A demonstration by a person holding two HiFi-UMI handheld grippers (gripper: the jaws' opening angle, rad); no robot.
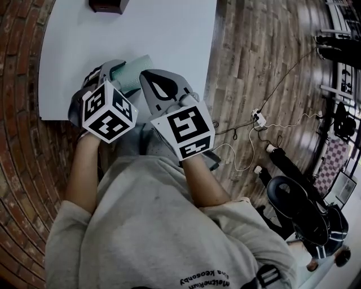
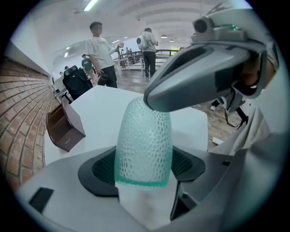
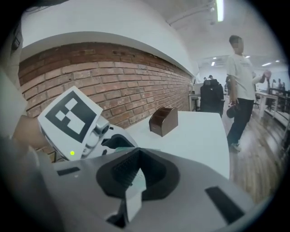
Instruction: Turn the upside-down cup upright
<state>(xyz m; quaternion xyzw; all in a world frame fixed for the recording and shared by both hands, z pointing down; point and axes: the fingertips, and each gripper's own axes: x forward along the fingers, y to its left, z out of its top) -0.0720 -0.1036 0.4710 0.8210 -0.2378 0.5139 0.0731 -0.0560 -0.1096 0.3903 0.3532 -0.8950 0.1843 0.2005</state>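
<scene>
The cup [image 1: 132, 71], white paper under a green dimpled sleeve [image 2: 144, 140], lies tilted just above the white table [image 1: 169, 34] near its front edge. My left gripper [image 1: 114, 72] is shut on it, and its dark pads [image 2: 102, 167] press the cup's sides. From the right, my right gripper [image 1: 148, 78] meets the cup's far end [image 2: 156, 97]. In the right gripper view its jaws [image 3: 135, 176] are shut on a thin white strip with a green edge [image 3: 134, 192], which looks like the cup's wall. The cup's mouth is hidden.
A brown wooden box [image 1: 107, 5] stands at the table's far edge [image 2: 65, 127]. A brick wall [image 3: 113, 77] runs along the table's left. On the wooden floor to the right lie cables and a socket [image 1: 258, 117]. People stand in the background [image 3: 240, 90].
</scene>
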